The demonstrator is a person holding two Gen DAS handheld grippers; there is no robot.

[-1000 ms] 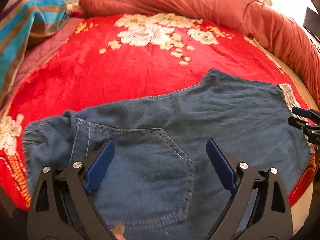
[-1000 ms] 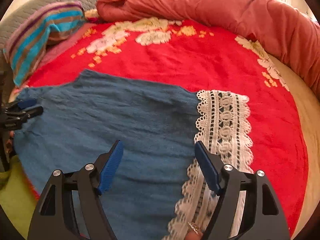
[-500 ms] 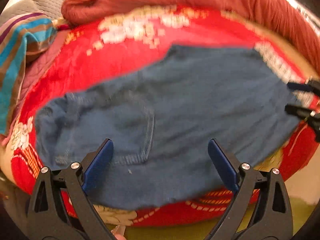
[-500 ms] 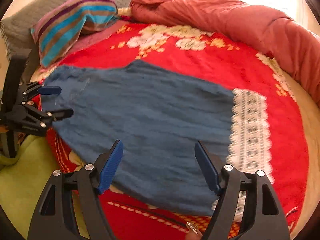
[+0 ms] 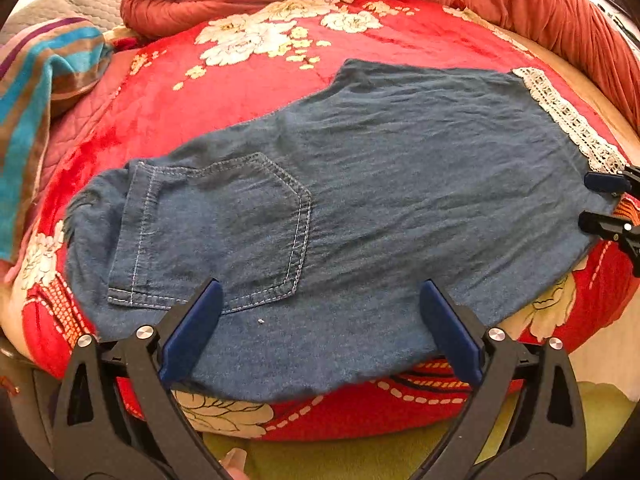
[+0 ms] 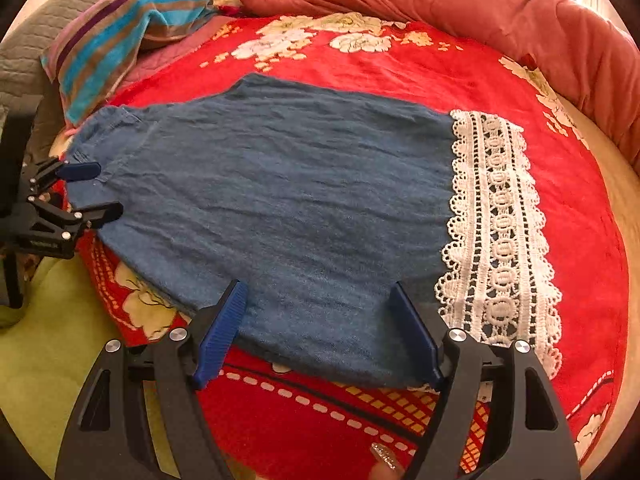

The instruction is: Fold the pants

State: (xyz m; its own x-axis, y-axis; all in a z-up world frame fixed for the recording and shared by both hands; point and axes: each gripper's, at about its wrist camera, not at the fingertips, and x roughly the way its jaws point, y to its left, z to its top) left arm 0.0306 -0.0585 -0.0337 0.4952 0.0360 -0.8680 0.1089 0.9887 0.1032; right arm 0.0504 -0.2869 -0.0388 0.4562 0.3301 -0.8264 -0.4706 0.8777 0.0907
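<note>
Blue denim pants [image 5: 380, 184] lie flat on the bed, folded lengthwise, back pocket [image 5: 240, 232] up and to the left. A white lace hem [image 6: 500, 232] ends the leg on the right. My left gripper [image 5: 319, 285] hovers over the near edge by the pocket, its jaws opening and holding nothing. My right gripper [image 6: 318, 285] hangs open over the near edge of the leg [image 6: 300, 200] beside the lace, also with nothing in it. Each gripper shows at the rim of the other's view: the right gripper [image 5: 600, 204] at the lace end, the left gripper [image 6: 106, 190] at the waist end.
A red floral blanket [image 5: 248, 92] covers the bed. A rust-coloured duvet [image 6: 460, 8] is bunched along the far side and right. A striped pillow [image 6: 120, 32] lies at the far left. Yellow-green fabric [image 6: 48, 360] shows below the bed's near edge.
Both grippers have drawn back toward the bed's near edge, so the whole folded pants and the blanket's border now show. The left jaws stand slightly wider.
</note>
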